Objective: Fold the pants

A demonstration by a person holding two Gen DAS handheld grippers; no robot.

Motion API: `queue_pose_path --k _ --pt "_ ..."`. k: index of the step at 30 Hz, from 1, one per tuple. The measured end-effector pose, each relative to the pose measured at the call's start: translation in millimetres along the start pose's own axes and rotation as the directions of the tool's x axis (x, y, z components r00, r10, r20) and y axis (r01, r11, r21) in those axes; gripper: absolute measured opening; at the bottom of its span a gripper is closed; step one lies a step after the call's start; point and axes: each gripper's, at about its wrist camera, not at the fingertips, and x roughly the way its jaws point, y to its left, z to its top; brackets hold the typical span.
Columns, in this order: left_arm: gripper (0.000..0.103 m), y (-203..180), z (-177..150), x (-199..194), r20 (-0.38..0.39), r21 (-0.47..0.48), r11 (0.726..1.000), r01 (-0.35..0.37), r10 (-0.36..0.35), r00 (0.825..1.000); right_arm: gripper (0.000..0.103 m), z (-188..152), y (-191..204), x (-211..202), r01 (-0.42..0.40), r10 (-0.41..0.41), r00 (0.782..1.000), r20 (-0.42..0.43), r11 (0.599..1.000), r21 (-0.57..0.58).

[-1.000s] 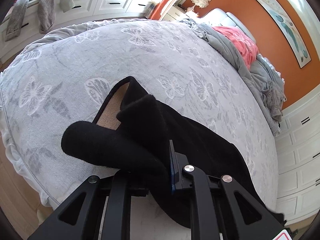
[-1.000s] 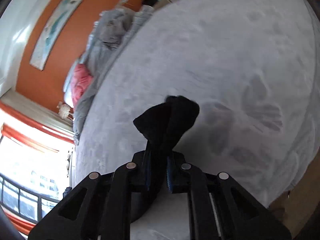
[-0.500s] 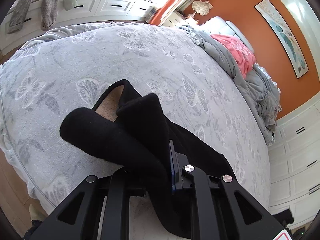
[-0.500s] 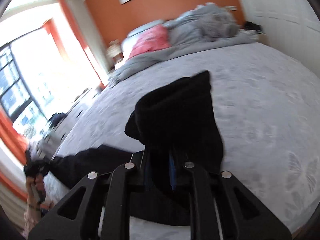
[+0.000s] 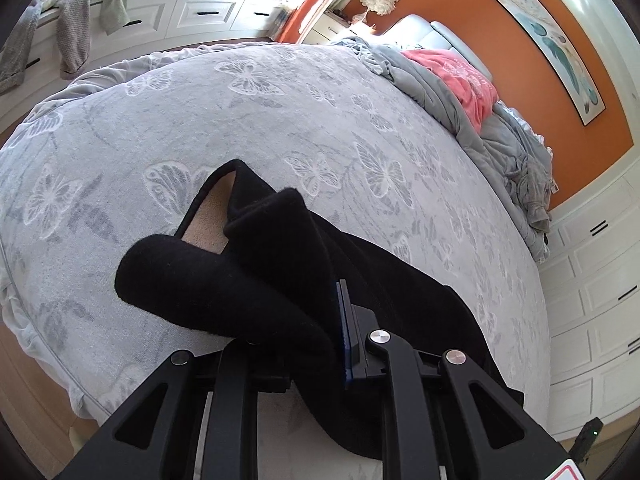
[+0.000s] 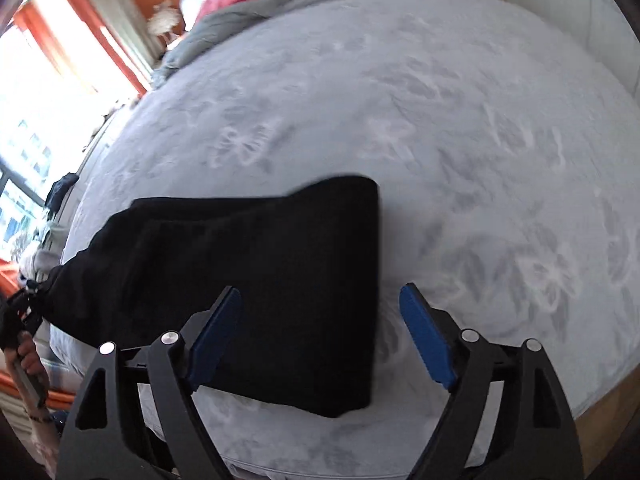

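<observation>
While my left gripper (image 5: 316, 344) is clamped on a bunched end of the pants (image 5: 280, 276), my right gripper (image 6: 320, 332) hangs above the other end with its jaws wide apart and nothing between the blue pads (image 6: 426, 340). The biggest risk, as I judge it, sits on the left: any pull or lift there would drag the fabric across the bed (image 5: 280, 112) and skew the flat panel lying under my right gripper. That thick roll of cloth could also slip out of the left pinch, since only part of the bundle seems caught between the pads. On the right, closing too low might snag the bedspread along with the garment.

The pants are black, soft and fuzzy, with a tan lining (image 5: 208, 224) showing where an opening gapes near the left end. They lie near the bed's edge, on the grey butterfly-print cover. From the right wrist view they form a broad, fairly flat rectangle with a clean straight edge toward the right; from the left wrist view the end is rolled and rumpled, partly raised off the cover.
</observation>
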Motion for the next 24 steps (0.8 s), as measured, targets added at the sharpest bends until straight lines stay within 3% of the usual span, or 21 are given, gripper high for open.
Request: queue_pose_path --k 3,4,5,7,8,10,12,13,15,16,17,19,20,22,24 --pt "0.013 -3.3 -0.8 -2.4 0.006 -0.001 1.0 0.006 -0.006 1.0 0.076 -14.9 -24.8 33.4 -0.105 0.121 0.983 -0.135 0.987 0.12" --pt "0.013 -4.6 -1.3 -3.6 0.01 -0.002 1.0 0.008 -0.008 1.0 0.063 -18.4 -23.5 41.9 -0.143 0.164 0.973 -0.164 0.981 0.131" --pt "0.014 -5.7 -1.6 -4.5 0.012 -0.003 1.0 0.012 -0.011 1.0 0.046 -21.3 -21.2 45.6 -0.166 0.187 0.969 -0.163 0.977 0.133" --pt "0.014 -8.4 -2.7 -5.6 0.017 -0.008 1.0 0.016 -0.016 1.0 0.023 -22.1 -15.1 41.6 -0.146 0.156 0.976 -0.148 0.986 0.078" --pt "0.014 -9.9 -3.4 -6.1 0.021 -0.009 1.0 0.016 -0.016 1.0 0.018 -19.7 -12.8 33.2 -0.151 0.158 0.979 -0.13 0.987 0.062" --pt "0.014 -13.2 -5.0 -8.0 0.031 -0.004 1.0 0.014 -0.014 0.999 0.017 -12.4 -12.2 7.5 -0.15 0.15 0.987 -0.061 0.989 0.019" --pt "0.014 -16.8 -7.4 -11.2 0.039 0.012 1.0 0.022 -0.023 0.999 0.017 -7.9 -21.6 -6.9 -0.167 0.167 0.985 -0.029 0.986 0.026" --pt "0.014 -19.1 -9.1 -11.7 0.038 0.023 0.999 0.026 -0.027 0.999 0.018 -6.5 -28.7 -5.3 -0.134 0.135 0.99 -0.032 0.991 0.029" --pt "0.015 -22.2 -12.5 -4.0 0.001 0.041 0.999 0.035 -0.035 0.999 0.022 -6.2 -33.2 20.3 0.006 -0.009 0.993 -0.114 1.0 -0.029" --pt "0.015 -22.2 -14.9 3.0 -0.027 0.033 0.999 0.038 -0.038 0.999 0.037 -9.6 -36.0 30.1 0.054 -0.059 0.988 -0.143 0.998 -0.042" --pt "0.015 -21.5 -17.7 10.1 -0.05 0.022 0.999 0.034 -0.033 0.998 0.047 -9.7 -37.4 25.4 0.076 -0.079 0.99 -0.113 0.997 -0.036" --pt "0.015 -22.0 -22.1 18.8 -0.069 0.019 1.0 0.006 -0.004 0.998 0.051 -5.6 -36.0 1.5 0.09 -0.09 0.996 -0.017 0.995 -0.031" --pt "0.015 -23.4 -23.0 18.6 -0.063 0.021 1.0 0.001 0.001 0.998 0.064 -4.4 -36.4 -11.8 0.099 -0.098 0.994 0.057 0.995 -0.023" --pt "0.015 -31.3 -23.4 10.0 -0.021 0.056 0.998 0.001 0.0 1.0 0.076 -2.0 -38.9 -31.3 0.121 -0.121 0.978 0.168 0.993 0.012" --pt "0.015 -50.0 -24.5 -2.4 0.007 0.109 0.994 0.006 -0.006 1.0 0.075 2.1 -37.4 -37.4 0.094 -0.095 0.974 0.207 0.995 0.017"
